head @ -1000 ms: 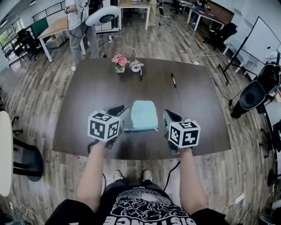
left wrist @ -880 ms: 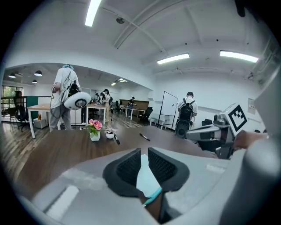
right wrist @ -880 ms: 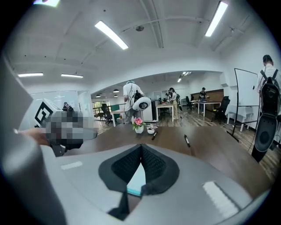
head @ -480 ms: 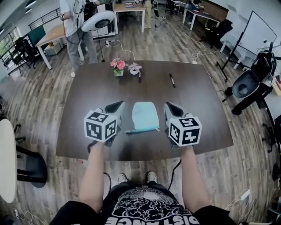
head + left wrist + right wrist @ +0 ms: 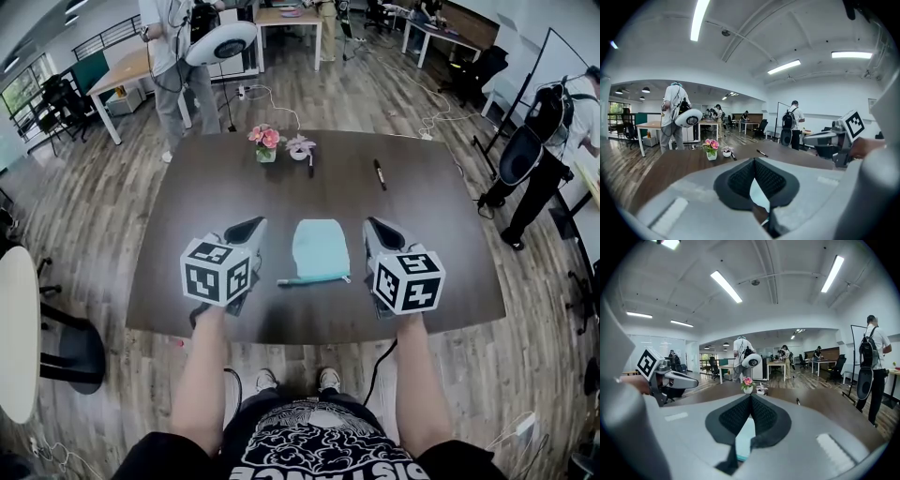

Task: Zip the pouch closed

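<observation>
Your left tongs (image 5: 246, 228) closed, empty | your right tongs (image 5: 380, 228) closed, empty | light blue pouch (image 5: 319, 247) flat on desk (image 5: 431, 225), between your two tongs, touching neither | zipper edge (image 5: 314, 279) faces you

An open-plan office has a grey-brown wood-plank floor (image 5: 94, 216). A dark brown tabletop (image 5: 412, 216) stands in the middle. Light-topped desks (image 5: 127, 64) on white legs and black office chairs (image 5: 56, 94) fill the far side. A white round table (image 5: 11, 328) edges in at the left. A white cable (image 5: 267, 94) trails over the floor. Long strip lights (image 5: 699, 18) run along the white ceiling (image 5: 754, 44), and a window (image 5: 616, 110) shows greenery.
</observation>
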Motion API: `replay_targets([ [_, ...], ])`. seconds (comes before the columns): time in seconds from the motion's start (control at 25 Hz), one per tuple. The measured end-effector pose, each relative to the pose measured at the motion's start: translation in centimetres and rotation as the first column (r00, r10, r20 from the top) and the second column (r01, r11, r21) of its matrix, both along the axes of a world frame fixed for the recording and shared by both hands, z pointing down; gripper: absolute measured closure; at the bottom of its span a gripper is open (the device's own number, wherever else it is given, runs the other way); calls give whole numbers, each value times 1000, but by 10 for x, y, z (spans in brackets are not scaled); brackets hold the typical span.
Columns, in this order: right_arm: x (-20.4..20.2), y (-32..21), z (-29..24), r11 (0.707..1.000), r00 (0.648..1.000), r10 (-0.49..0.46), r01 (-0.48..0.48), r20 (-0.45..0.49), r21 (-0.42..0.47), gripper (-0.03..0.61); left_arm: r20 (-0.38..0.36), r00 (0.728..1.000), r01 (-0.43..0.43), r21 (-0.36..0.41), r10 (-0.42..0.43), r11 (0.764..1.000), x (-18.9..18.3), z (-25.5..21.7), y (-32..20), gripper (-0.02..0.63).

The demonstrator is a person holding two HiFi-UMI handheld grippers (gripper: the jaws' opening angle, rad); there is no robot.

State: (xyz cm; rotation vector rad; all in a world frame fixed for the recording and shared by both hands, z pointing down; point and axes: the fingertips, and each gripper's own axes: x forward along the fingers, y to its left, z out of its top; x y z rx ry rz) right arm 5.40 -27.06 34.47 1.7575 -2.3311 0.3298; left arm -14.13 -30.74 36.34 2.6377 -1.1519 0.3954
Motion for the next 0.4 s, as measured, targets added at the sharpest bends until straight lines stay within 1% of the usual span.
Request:
replay_targets([
  [0.4,-7,-7,5,1000,1000,-13,13,9,4,578,0,1000,14,-3,-14,1000,-8,4,-4,609],
])
